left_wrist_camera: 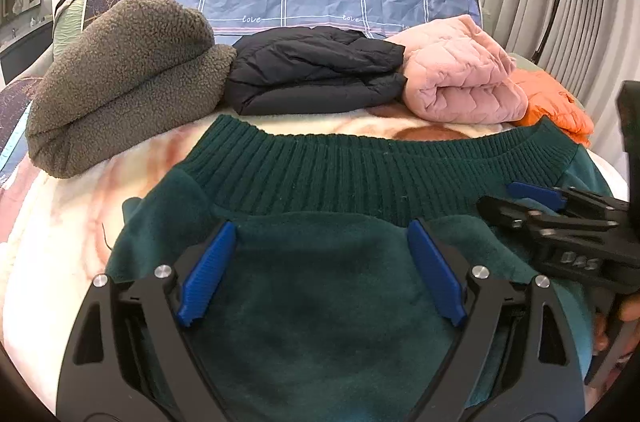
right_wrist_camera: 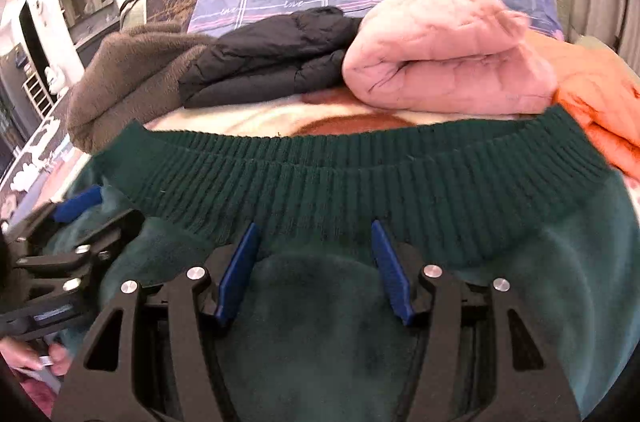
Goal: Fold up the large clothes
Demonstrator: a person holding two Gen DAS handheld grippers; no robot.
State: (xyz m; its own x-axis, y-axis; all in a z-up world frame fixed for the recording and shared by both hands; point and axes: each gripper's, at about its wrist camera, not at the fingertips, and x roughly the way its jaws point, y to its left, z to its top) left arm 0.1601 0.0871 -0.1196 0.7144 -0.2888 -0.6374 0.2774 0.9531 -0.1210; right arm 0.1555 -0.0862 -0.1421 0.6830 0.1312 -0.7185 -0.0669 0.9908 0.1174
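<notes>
Green sweater [left_wrist_camera: 320, 286] lay under both grippers, left [left_wrist_camera: 320, 262] & right [right_wrist_camera: 314, 262] jaws apart, empty; 12 o'clock ribbed hem [left_wrist_camera: 360, 174] could bunch if pinched unevenly.

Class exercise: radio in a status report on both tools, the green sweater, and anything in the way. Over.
Left tool open, right tool open, both over green sweater, nothing gripped. Sweater flat, ribbed band toward folded pile. Pink quilted jacket and orange garment crowd the band's far edge.
</notes>
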